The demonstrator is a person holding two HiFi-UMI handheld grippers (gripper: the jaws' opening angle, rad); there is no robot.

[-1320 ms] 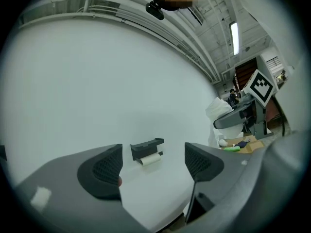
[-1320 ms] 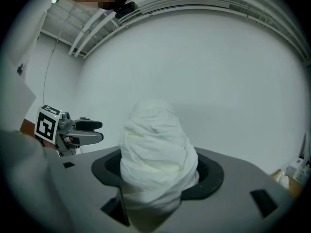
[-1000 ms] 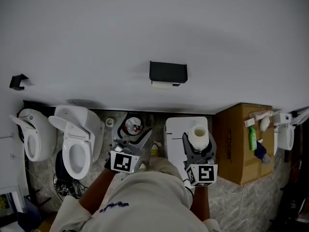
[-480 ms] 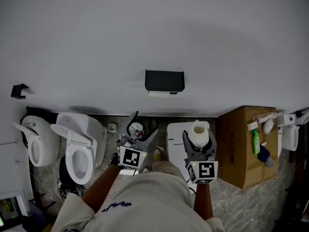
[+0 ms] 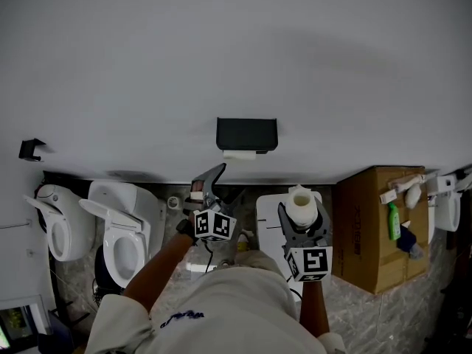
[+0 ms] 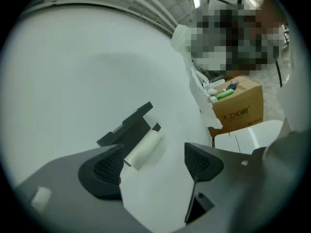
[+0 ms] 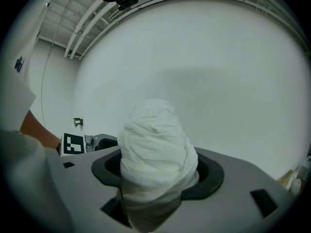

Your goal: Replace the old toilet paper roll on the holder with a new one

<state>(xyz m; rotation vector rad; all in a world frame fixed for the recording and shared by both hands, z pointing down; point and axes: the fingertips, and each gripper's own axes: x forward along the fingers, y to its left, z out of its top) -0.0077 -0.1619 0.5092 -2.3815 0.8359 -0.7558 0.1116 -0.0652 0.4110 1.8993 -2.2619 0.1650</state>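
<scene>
Swap not begun: the thin old white roll sits in the black wall holder, at 1 o'clock from the empty, spread-jawed left gripper; the right gripper clamps the fresh white toilet paper roll.

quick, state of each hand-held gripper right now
left hand-held gripper: open, nothing between its jaws
right hand-held gripper: closed on the new toilet paper roll
</scene>
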